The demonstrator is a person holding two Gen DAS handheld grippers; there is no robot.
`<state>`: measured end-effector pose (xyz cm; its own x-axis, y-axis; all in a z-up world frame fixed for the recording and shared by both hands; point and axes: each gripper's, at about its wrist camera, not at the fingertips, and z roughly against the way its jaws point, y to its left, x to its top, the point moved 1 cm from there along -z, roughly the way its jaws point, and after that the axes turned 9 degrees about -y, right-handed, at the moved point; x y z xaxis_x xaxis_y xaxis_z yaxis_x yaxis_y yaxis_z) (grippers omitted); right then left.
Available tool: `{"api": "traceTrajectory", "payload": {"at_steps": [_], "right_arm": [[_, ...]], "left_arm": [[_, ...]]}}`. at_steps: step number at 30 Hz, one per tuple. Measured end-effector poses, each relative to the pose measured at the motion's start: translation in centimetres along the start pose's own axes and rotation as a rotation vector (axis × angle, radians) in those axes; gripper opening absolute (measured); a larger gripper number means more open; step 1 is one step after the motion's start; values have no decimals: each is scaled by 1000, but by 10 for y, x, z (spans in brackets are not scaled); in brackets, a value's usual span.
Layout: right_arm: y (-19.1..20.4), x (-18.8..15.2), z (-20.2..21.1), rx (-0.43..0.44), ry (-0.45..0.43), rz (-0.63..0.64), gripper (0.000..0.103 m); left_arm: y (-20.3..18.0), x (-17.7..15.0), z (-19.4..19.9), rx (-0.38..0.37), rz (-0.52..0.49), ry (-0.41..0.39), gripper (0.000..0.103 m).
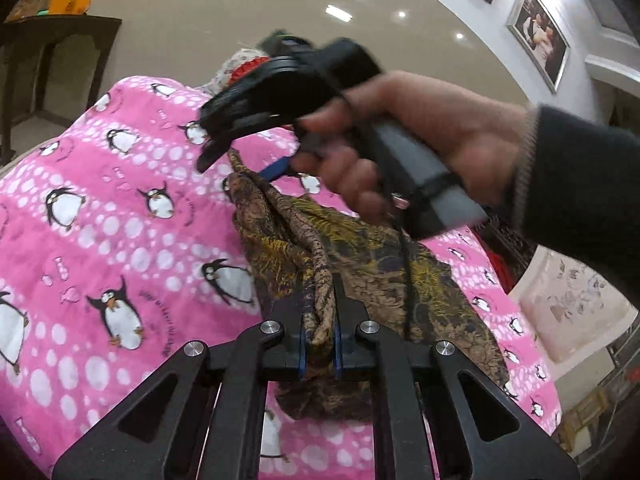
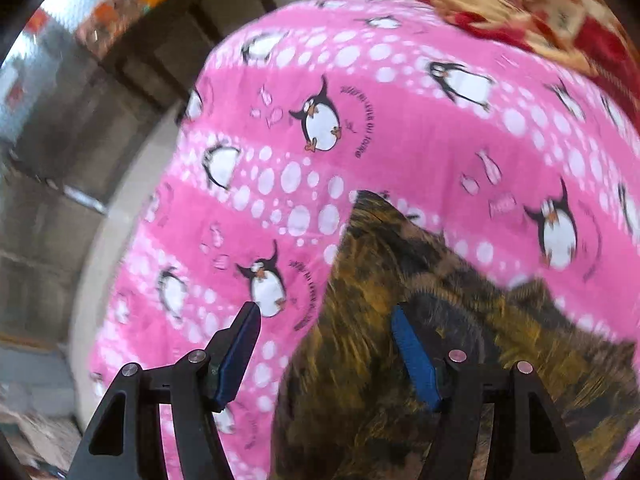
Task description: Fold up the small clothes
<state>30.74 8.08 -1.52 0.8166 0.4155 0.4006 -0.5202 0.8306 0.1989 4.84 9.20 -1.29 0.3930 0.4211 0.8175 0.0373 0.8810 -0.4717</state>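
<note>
Brown-and-yellow patterned garment (image 1: 360,276) lies bunched on the pink penguin blanket (image 1: 120,208), its long axis running away from the left gripper (image 1: 320,354), which is clamped on a twisted fold. Right gripper (image 2: 328,354) hangs spread wide, apparently holding nothing, over the garment's pointed corner.

Soft cloth under hard black tooling

The brown-and-gold garment (image 1: 360,272) looks thin, finely woven, matt cloth, bunched ropelike between the left gripper (image 1: 319,344) and its matt black arms with shiny metal rivets; the pink penguin blanket (image 2: 400,132) reads as fuzzy fleece; the right gripper (image 2: 326,352) shows ribbed blue pads (image 2: 414,356); the side table (image 1: 48,40) is dark wood.
</note>
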Motion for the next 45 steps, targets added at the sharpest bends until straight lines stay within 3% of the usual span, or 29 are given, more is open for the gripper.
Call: {"api": "traceTrajectory", "payload": {"at_steps": [3, 5, 7, 10, 13, 22, 30, 40, 43, 45], "right_arm": [[6, 7, -7, -84, 26, 67, 62], [5, 10, -13, -157, 55, 98, 42], [2, 9, -18, -203, 91, 135, 34], [-5, 8, -14, -220, 80, 147, 17], [-16, 4, 2, -184, 35, 132, 12], [-103, -29, 89, -116, -55, 0, 10], [-183, -91, 134, -130, -70, -89, 10], [-278, -151, 128, -116, -112, -196, 10], [-294, -160, 118, -155, -149, -198, 10], [-303, -167, 113, -165, -176, -222, 23]], "left_arm": [[-3, 3, -4, -19, 5, 5, 7], [-7, 5, -2, -31, 4, 6, 7], [-12, 5, -1, -39, -8, 5, 7], [-17, 6, 0, -48, -16, 8, 7], [-24, 7, 2, -63, -27, 13, 7], [-87, 2, 0, -205, -92, 72, 7], [-176, -42, -31, -351, -187, 229, 7], [-260, -97, -83, -369, -230, 355, 7], [-271, -115, -101, -339, -270, 391, 7], [-270, -129, -111, -317, -270, 453, 8]]}}
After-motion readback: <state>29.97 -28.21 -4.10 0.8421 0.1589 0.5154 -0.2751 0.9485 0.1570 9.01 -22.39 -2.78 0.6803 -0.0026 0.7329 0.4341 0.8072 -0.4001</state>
